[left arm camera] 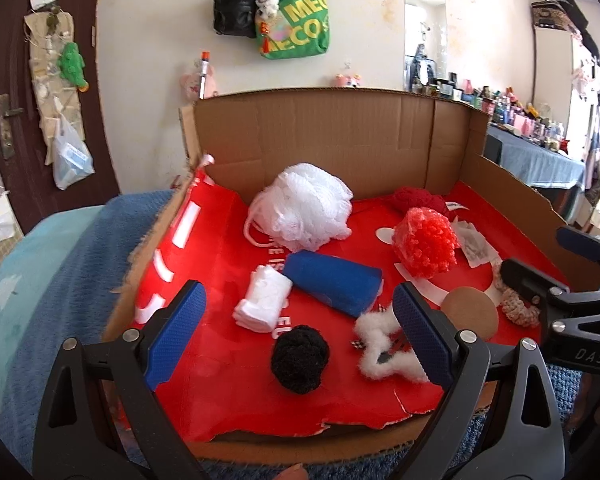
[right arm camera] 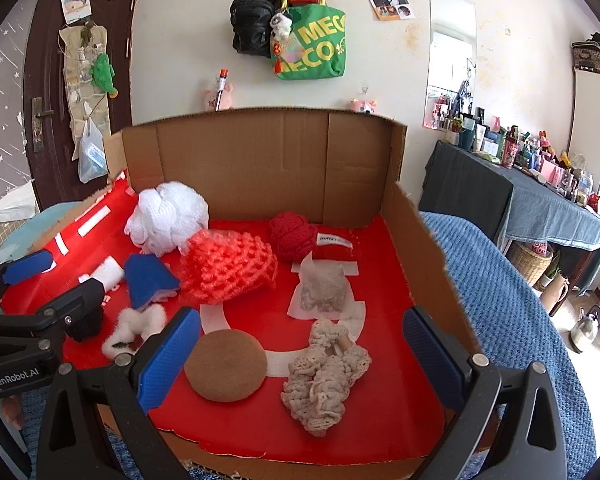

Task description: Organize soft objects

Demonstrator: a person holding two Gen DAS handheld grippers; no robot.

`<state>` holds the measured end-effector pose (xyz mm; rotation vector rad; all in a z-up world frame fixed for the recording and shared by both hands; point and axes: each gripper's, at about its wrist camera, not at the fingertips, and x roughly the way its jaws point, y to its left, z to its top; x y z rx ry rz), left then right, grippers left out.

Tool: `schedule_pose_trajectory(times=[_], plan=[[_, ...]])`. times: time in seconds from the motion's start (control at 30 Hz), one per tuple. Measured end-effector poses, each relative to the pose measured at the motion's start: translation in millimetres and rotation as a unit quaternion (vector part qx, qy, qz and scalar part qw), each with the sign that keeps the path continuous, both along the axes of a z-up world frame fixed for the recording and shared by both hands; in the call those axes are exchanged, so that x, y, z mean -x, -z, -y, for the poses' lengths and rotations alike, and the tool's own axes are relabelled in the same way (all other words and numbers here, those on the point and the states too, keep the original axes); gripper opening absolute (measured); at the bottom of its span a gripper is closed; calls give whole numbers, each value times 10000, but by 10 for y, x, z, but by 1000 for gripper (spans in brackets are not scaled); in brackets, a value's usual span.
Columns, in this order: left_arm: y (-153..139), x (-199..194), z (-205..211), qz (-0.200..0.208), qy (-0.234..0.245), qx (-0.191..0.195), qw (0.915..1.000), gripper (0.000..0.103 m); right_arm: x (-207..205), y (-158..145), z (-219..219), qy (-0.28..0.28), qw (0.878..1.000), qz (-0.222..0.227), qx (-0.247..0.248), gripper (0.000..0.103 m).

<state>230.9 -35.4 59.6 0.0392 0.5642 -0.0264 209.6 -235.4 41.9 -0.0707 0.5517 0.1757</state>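
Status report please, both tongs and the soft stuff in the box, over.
Left tongs open, empty, above black pom-pom. Right tongs open, empty, above brown round pad and beige knit piece. Soft items scattered in cardboard box. Nothing blocking.

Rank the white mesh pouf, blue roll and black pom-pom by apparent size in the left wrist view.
1. white mesh pouf
2. blue roll
3. black pom-pom, smallest although nearest the camera.

Right view: left gripper's black arm (right arm camera: 76, 300) covers most of the black woolly pom-pom (right arm camera: 85, 323) near the cardboard box's left edge. Rolled white cloth (right arm camera: 107, 271) partly behind it too. Left view: the beige crocheted bundle (left arm camera: 518, 308) is half hidden by the right gripper's arm (left arm camera: 540, 284). White label on the dark red knit piece (right arm camera: 334, 241) is probably text, too blurred to read.
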Motion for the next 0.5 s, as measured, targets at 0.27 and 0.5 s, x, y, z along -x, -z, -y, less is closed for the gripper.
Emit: schedule_pose_trajectory(times=[0.27,0.5], plan=[[-264,507,7,211,52,-48,9998,95,418,-336,47,-19,9993,328,151,103],[-188,868,9,-274,-54,65,9996,95,922,-421,115,-94,9998,137,99,103]])
